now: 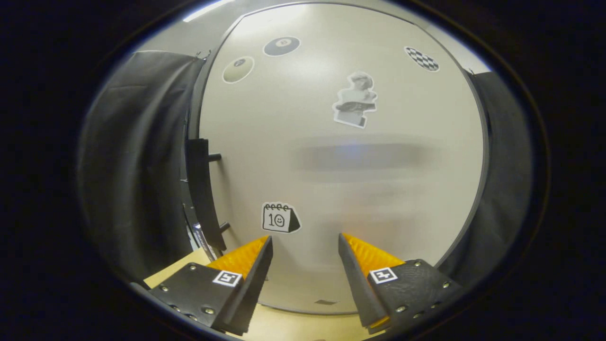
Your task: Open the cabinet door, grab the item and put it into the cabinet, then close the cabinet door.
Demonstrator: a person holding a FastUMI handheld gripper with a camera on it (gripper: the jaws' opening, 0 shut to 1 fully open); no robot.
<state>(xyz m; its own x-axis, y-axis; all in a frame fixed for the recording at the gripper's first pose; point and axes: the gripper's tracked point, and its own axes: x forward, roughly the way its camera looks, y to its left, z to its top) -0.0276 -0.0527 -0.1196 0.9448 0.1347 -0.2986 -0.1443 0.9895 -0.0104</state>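
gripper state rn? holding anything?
Tongs: open, holding nothing. Fingers apart and pointed at the closed cabinet door, its handle off to their left.

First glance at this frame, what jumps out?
The pale cabinet door spreads out just ahead of the open gripper, shut as far as I can tell. Stickers dot it: a bust sticker near the middle, a calendar sticker right above the near fingertip, two billiard-ball stickers and a checkered sticker near its top. The dark bar handle runs along the door's edge, beside the black curtain.
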